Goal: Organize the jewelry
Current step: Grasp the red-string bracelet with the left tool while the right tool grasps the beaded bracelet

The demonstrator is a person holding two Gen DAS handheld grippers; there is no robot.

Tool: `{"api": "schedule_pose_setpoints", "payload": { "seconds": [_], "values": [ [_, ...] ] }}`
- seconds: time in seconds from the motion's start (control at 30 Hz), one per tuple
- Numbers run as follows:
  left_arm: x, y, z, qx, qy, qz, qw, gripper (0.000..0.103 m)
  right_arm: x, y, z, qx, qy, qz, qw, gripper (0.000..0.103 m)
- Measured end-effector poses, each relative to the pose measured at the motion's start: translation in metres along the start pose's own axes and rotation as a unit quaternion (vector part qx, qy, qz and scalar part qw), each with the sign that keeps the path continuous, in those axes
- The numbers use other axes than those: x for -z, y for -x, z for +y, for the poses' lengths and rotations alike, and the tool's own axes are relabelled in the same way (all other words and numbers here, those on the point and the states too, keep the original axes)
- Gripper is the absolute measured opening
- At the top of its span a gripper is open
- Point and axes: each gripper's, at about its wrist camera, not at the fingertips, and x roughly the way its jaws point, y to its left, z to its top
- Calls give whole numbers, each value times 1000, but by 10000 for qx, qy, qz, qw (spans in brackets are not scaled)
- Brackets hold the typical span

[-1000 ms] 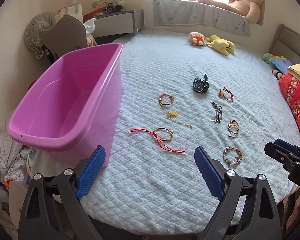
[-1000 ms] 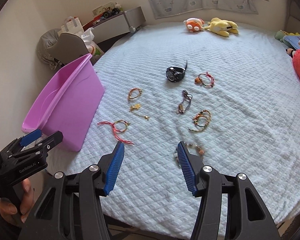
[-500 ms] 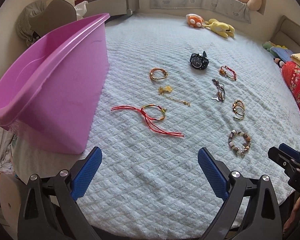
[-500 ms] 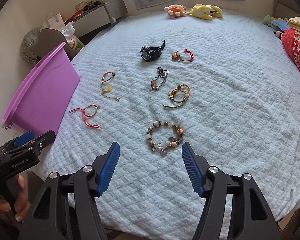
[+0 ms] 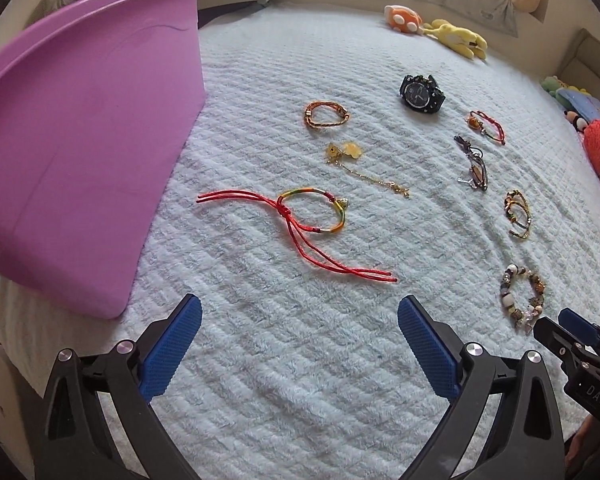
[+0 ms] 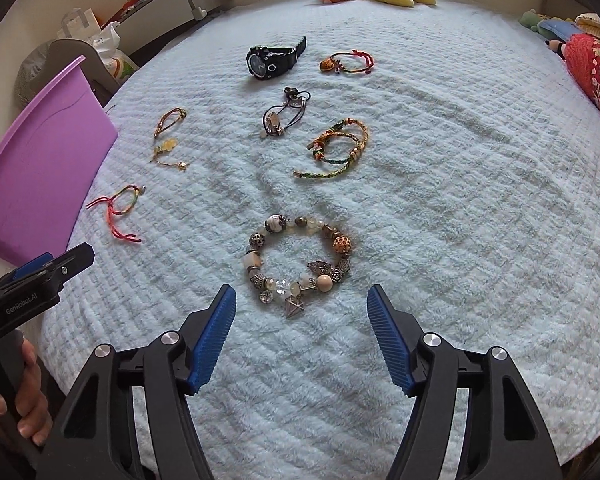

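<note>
Bin (image 5: 80, 152) is sitting at ten o'clock of our left tongs (image 5: 300, 344), whose jaws have just been opening and are gaping with nothing between them. We are seeing the red cord (image 5: 296, 224) at twelve o'clock, its long axis running ten to four, nearer this hand. Our right tongs (image 6: 300, 336), jaws just opening too, are standing wide and holding nothing; the bead bracelet (image 6: 300, 264) is lying just ahead at twelve o'clock. Open blanket (image 6: 460, 200) is stretching to three o'clock, while the bed edge is running close at six.
</note>
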Motion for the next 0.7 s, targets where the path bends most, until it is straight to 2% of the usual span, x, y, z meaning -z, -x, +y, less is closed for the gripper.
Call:
{"api": "schedule_pose_setpoints", "payload": {
  "seconds": [0.37, 0.7],
  "values": [
    [-9, -41, -2, -72, 42, 70, 9999, 97, -2, -28, 9, 247, 416, -120, 9988, 68],
    [-18, -60, -3, -142, 77, 2, 9999, 97, -3, -35, 13, 369, 647, -282, 9968, 70]
  ]
}}
